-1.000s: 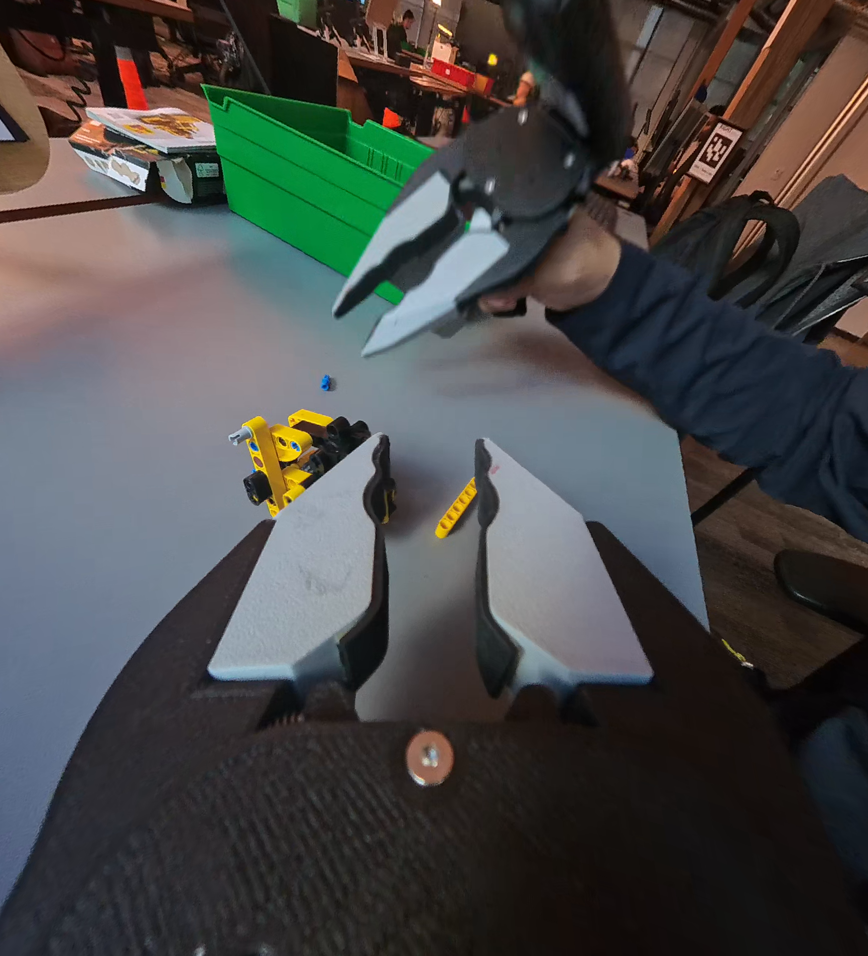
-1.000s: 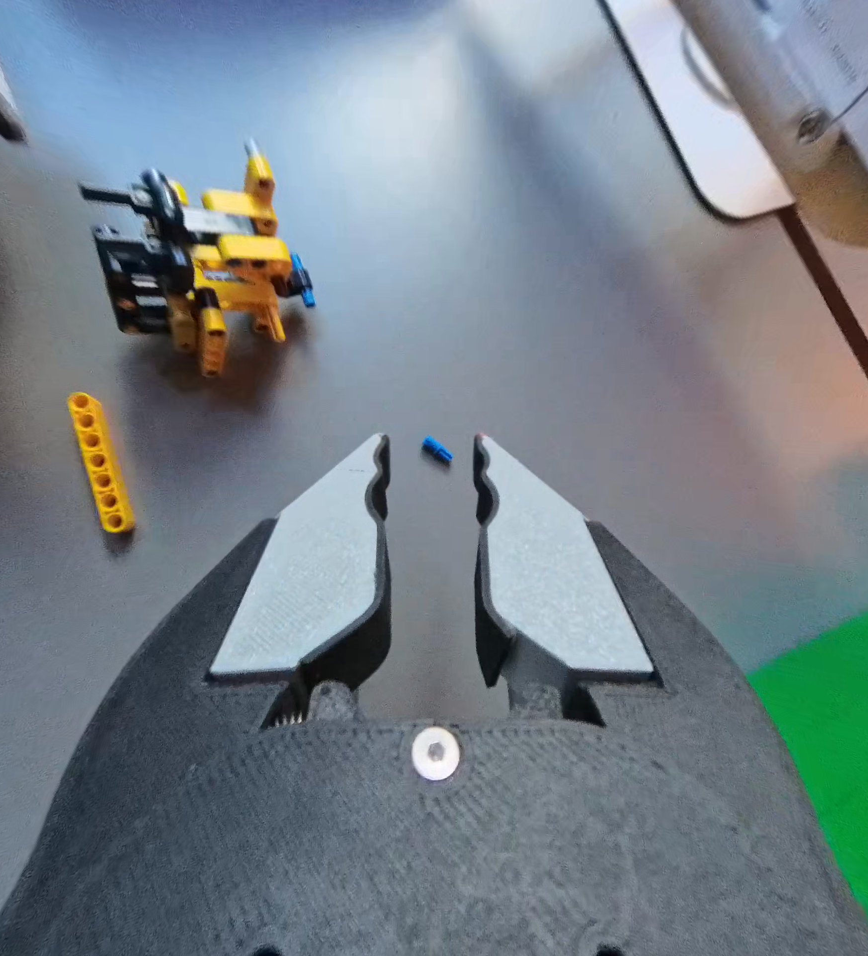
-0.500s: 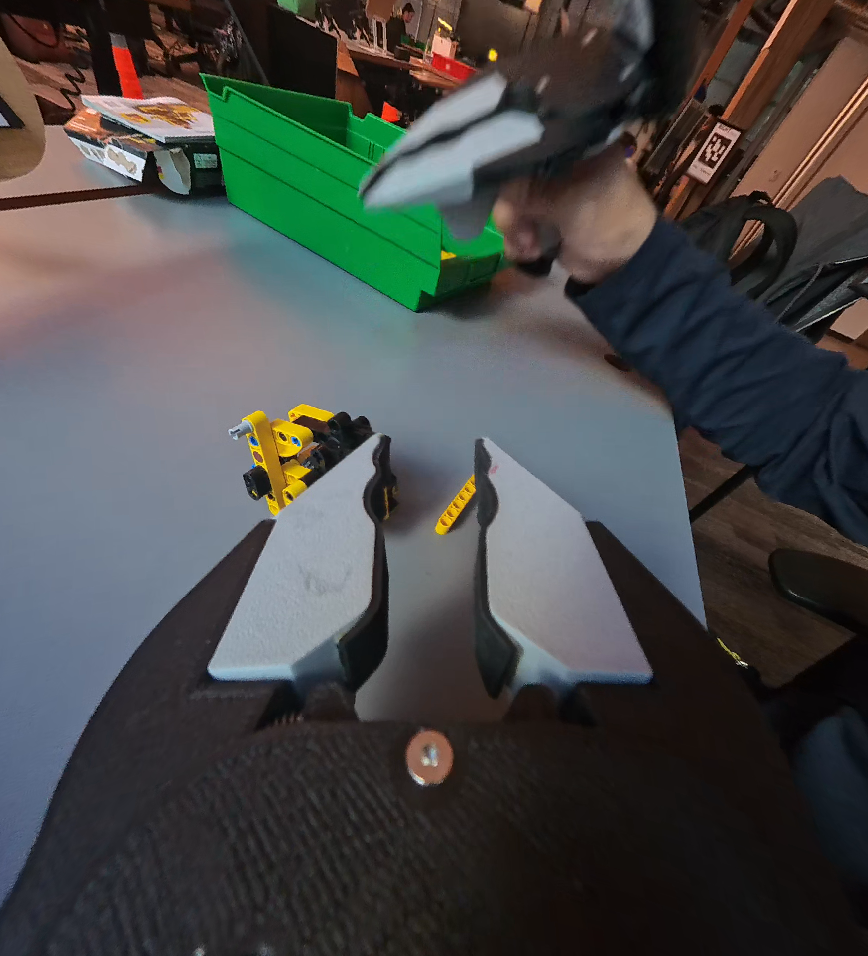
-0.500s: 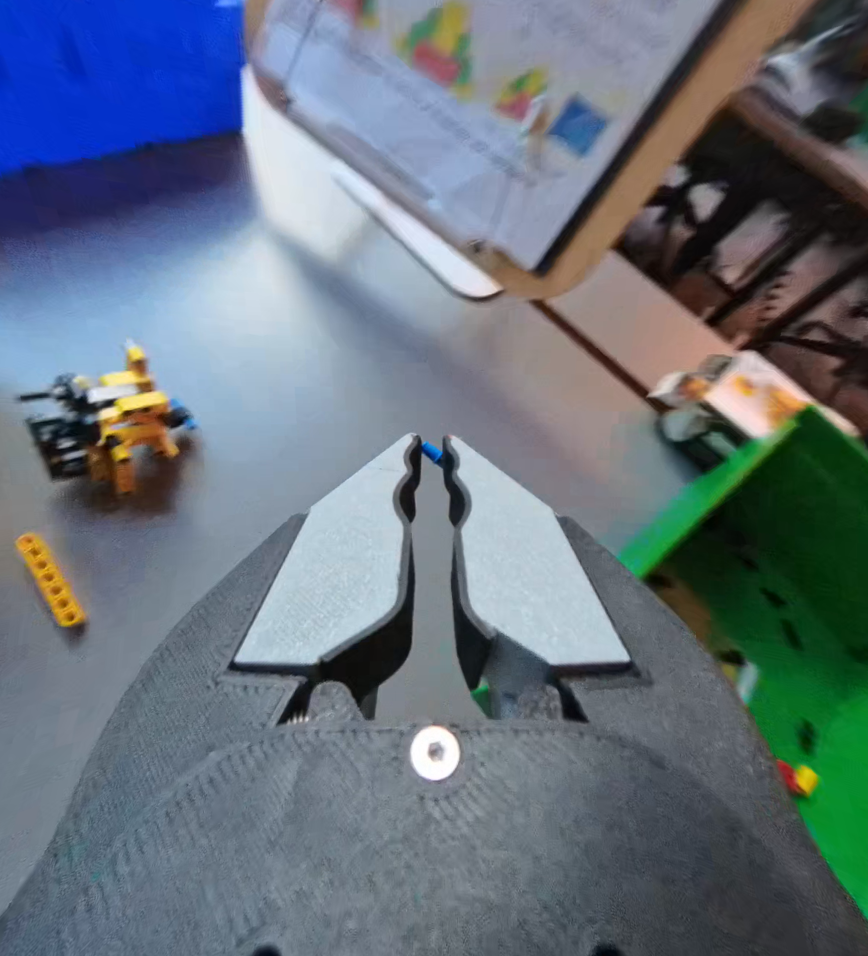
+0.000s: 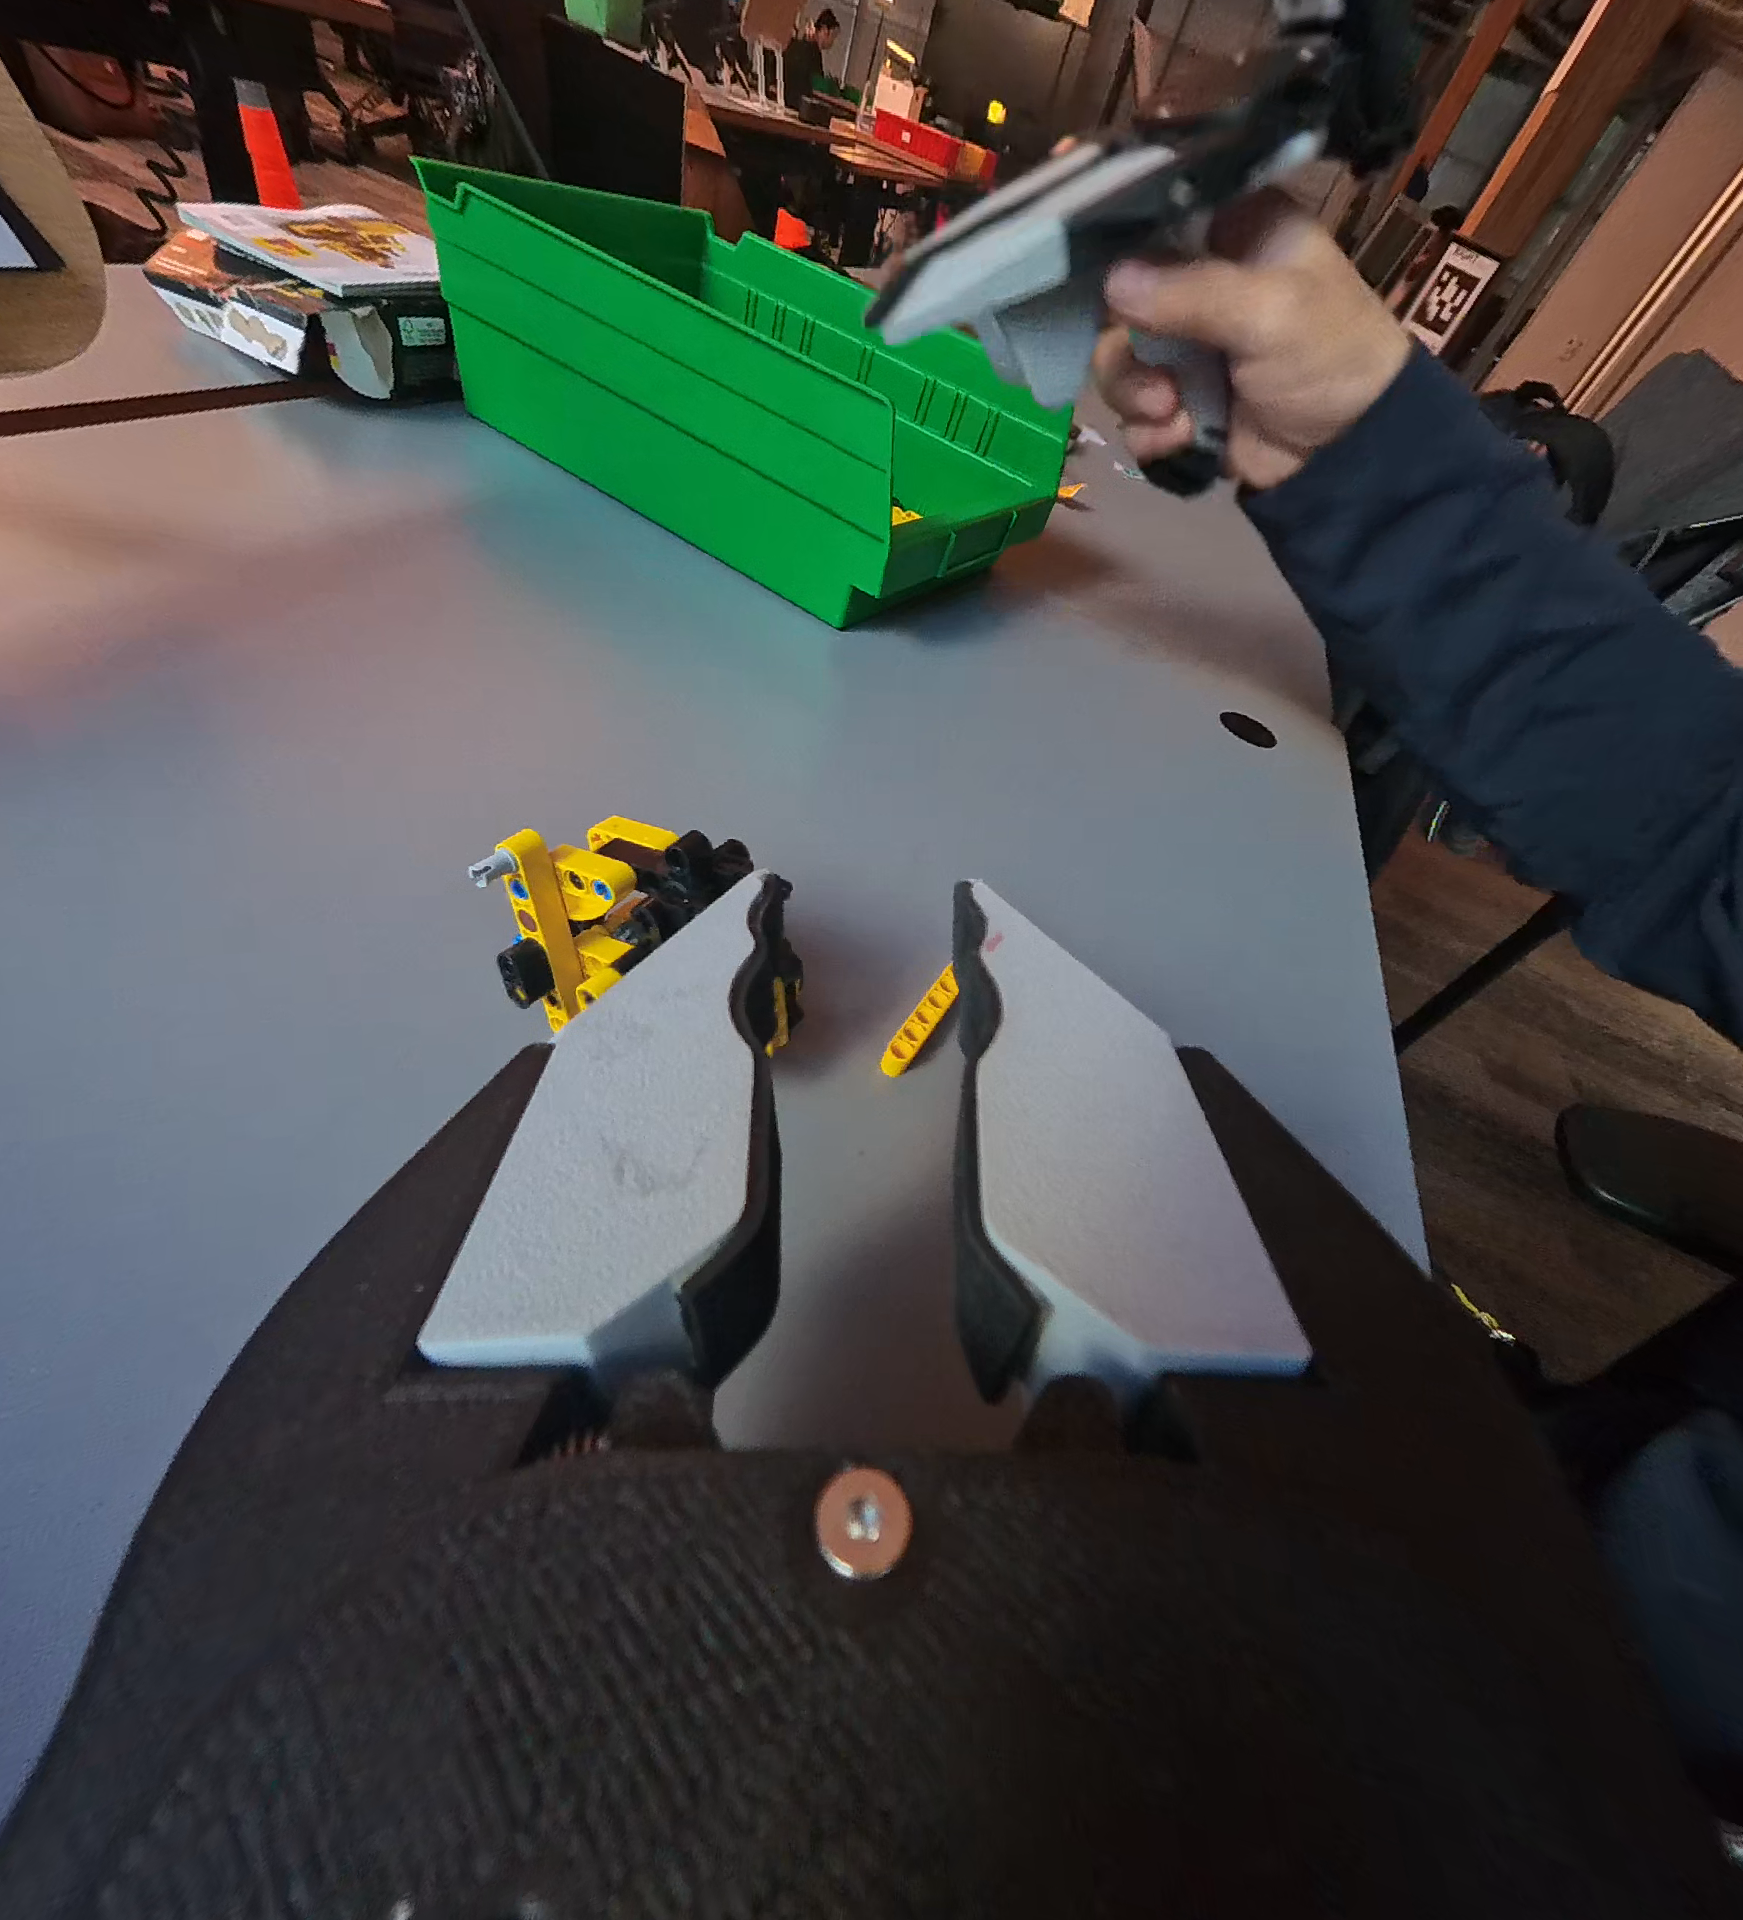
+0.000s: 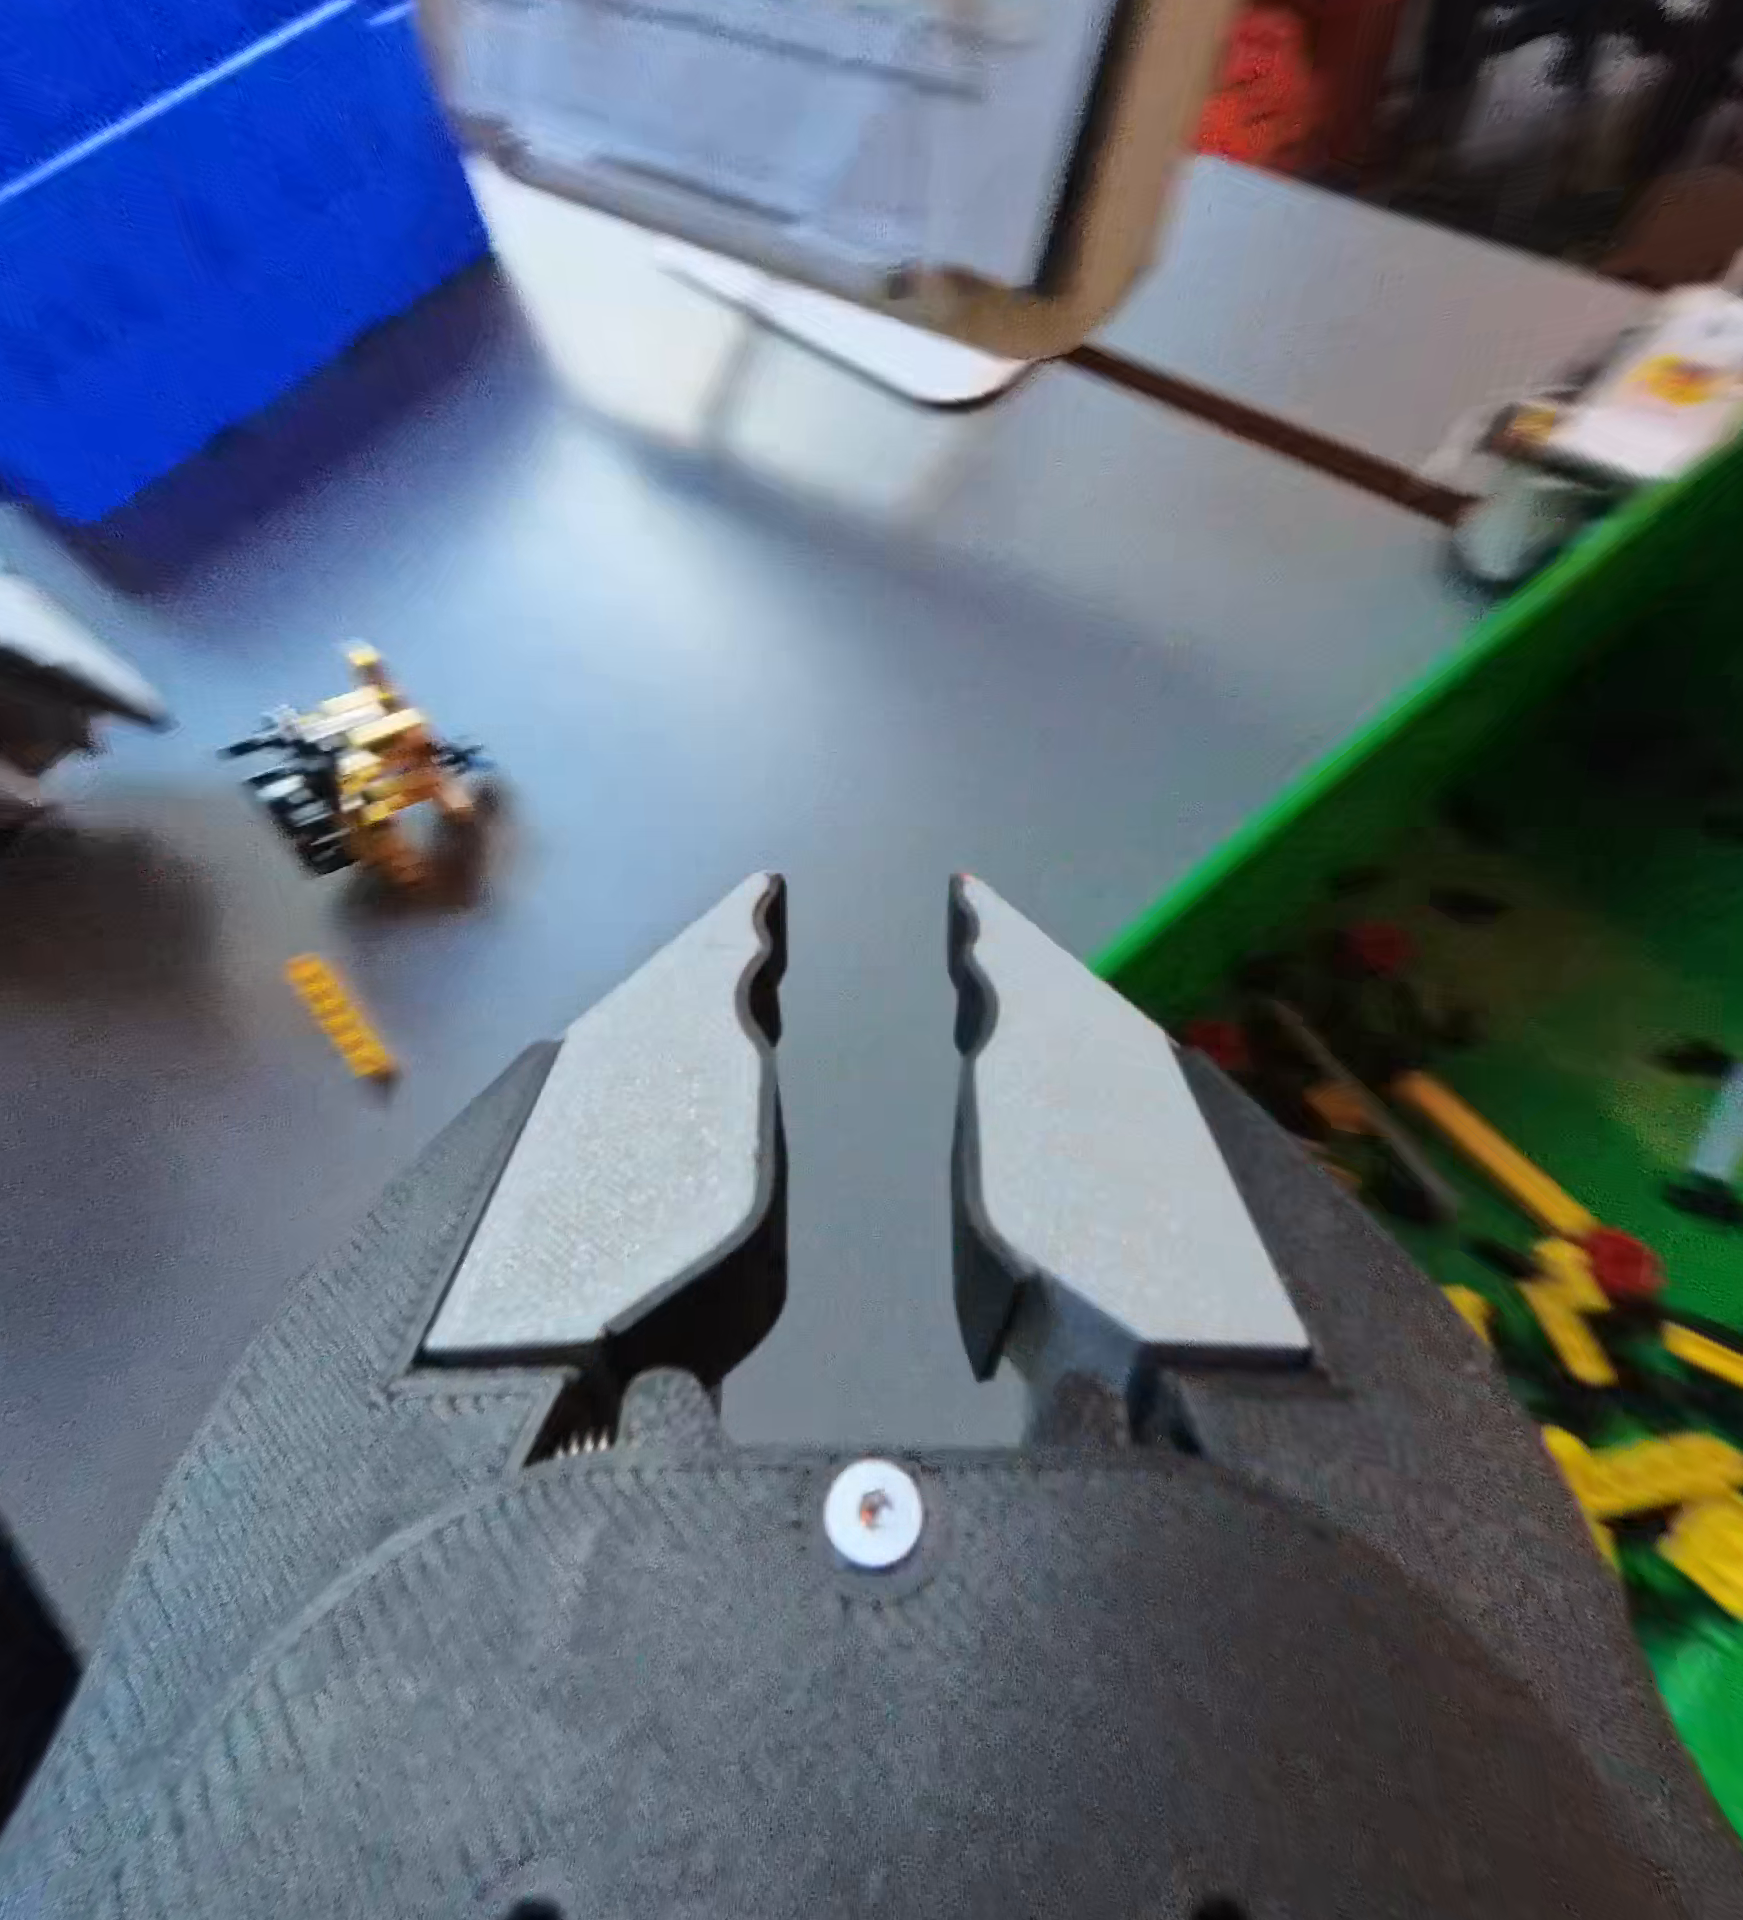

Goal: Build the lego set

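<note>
A partly built yellow and black lego model stands on the grey table, just left of my left gripper. A loose yellow beam lies between its fingertips, lower down on the table. The left gripper is open, empty and held above the table. My right gripper is open and empty, held high beside the green bin. The model and beam lie to its left. The right gripper also shows in the left wrist view. The small blue pin is not in view.
The green bin at the back holds several yellow, red and black loose parts. A box with a booklet lies behind it. A blue box and a propped board stand nearby. The table edge is at the right. The grippers' ends are close to 25 cm from one another.
The right gripper closed on the blue pin on the table, lifted it and swung to the green bin; now its jaws are open and the pin is gone. The left gripper stayed still.
</note>
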`<state>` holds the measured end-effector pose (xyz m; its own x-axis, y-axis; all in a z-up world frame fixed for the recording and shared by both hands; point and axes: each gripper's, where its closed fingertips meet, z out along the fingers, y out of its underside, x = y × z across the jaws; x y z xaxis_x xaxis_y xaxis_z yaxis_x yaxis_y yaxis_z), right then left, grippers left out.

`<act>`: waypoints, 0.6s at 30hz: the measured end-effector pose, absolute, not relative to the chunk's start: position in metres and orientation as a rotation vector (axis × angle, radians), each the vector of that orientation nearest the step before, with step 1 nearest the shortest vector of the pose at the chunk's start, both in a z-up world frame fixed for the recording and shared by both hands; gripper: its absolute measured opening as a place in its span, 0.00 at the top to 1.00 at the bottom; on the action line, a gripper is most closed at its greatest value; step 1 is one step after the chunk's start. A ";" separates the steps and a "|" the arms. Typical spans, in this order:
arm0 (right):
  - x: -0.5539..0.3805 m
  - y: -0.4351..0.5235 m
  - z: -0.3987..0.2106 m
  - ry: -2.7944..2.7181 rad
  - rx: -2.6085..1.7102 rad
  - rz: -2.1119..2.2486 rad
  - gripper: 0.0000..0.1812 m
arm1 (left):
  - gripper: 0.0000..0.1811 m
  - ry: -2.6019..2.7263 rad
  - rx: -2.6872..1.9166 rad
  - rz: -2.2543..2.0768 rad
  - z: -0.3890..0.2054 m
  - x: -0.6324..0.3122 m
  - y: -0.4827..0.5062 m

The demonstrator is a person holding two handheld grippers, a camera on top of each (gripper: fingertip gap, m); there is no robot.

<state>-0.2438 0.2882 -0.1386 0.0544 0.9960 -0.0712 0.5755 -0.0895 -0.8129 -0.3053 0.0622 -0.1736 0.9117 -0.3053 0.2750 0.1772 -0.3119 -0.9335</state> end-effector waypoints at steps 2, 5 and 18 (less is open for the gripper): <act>-0.249 0.213 -0.160 -1.820 -1.622 1.007 0.82 | 0.84 0.088 -1.822 -0.480 -0.173 -0.307 0.062; -0.251 0.134 -0.207 -2.098 -1.452 0.964 0.83 | 0.84 0.085 -1.819 -0.474 -0.172 -0.308 0.062; -0.265 0.198 -0.144 -1.768 -1.468 0.844 0.97 | 0.84 0.055 -1.809 -0.450 -0.169 -0.318 0.061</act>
<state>-0.2650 0.1981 -0.1439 -0.1327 0.9865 0.0956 0.5458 0.1532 -0.8238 -0.3177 0.0611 -0.1691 0.9237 -0.2678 0.2740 0.1944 -0.2886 -0.9375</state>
